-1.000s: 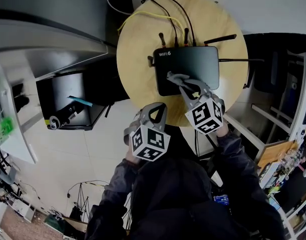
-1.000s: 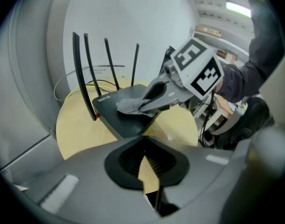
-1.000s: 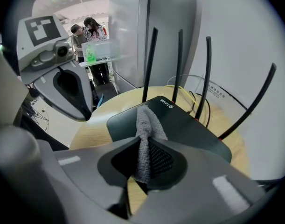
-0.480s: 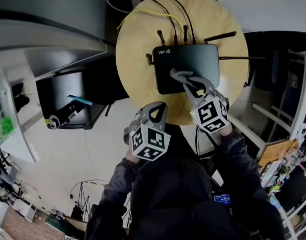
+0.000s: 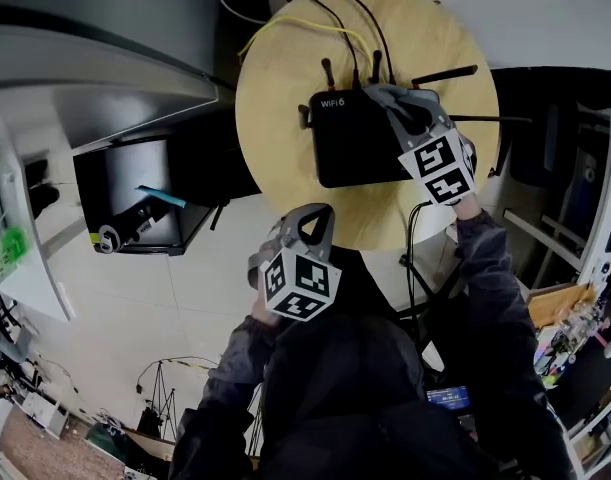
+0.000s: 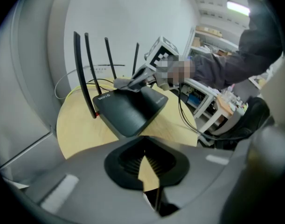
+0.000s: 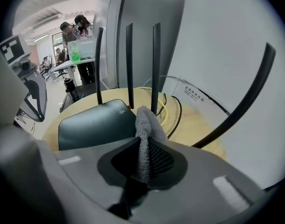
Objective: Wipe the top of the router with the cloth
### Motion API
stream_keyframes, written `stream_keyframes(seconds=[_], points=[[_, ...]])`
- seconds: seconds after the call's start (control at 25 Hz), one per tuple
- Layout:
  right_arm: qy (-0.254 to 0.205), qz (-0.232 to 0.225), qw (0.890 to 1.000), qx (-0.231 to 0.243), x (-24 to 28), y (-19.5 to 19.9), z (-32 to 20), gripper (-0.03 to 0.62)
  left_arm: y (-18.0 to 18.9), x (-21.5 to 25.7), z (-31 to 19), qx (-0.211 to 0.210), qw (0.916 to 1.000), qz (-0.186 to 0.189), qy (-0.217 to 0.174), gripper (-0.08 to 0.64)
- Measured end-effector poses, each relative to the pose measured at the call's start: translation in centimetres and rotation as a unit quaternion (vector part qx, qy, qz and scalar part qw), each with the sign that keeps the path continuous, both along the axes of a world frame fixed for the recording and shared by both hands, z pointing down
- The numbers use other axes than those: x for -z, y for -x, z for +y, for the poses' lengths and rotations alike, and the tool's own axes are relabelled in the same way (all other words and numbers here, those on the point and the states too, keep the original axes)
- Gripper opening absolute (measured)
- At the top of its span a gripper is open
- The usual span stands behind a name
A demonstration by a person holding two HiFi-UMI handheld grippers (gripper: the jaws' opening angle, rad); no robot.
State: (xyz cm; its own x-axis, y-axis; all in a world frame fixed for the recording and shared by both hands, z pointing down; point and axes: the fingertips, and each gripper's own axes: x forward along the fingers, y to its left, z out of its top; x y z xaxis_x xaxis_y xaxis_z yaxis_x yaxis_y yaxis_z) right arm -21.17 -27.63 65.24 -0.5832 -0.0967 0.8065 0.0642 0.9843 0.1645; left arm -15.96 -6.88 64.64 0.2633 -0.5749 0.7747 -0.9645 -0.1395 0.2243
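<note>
A black router point(image 5: 357, 140) with several upright antennas lies on a round wooden table point(image 5: 280, 88). My right gripper point(image 5: 395, 103) is over the router's far right corner, shut on a grey cloth point(image 5: 381, 94) that rests on the router's top. In the right gripper view the cloth point(image 7: 145, 127) sticks out between the jaws, with the router point(image 7: 91, 123) below and antennas point(image 7: 129, 64) just behind. My left gripper point(image 5: 310, 228) hangs off the table's near edge, shut and holding nothing. Its own view shows the router point(image 6: 128, 112) and the cloth point(image 6: 125, 83) ahead.
Yellow and black cables point(image 5: 330, 23) run off the table's back edge behind the router. A black open box point(image 5: 135, 203) stands on the floor to the left, under a grey cabinet point(image 5: 95, 78). White shelving point(image 5: 545, 238) is at the right. People point(image 7: 74, 29) stand far off.
My right gripper has dragged the cloth from the router's near middle to its far right corner by the antennas. The left gripper has stayed put.
</note>
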Motion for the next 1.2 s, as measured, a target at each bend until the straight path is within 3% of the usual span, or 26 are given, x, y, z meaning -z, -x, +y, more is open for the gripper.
stream_keyframes(seconds=[0.24,0.92,1.2], points=[[0.010,0.006,1.000,0.002,-0.5,-0.5,0.5,0.034,0.0,-0.2,0.1,0.001,1.0000,0.000,0.002,0.000],[0.040,0.016,0.999,0.002,-0.4,-7.6,7.9,0.033,-1.4,-1.6,0.6,-0.008,0.9999,0.002,0.015,0.000],[0.047,0.018,0.999,0.006,-0.3,-8.7,9.1,0.034,-1.8,-2.2,0.9,-0.005,0.9997,0.009,0.021,0.000]])
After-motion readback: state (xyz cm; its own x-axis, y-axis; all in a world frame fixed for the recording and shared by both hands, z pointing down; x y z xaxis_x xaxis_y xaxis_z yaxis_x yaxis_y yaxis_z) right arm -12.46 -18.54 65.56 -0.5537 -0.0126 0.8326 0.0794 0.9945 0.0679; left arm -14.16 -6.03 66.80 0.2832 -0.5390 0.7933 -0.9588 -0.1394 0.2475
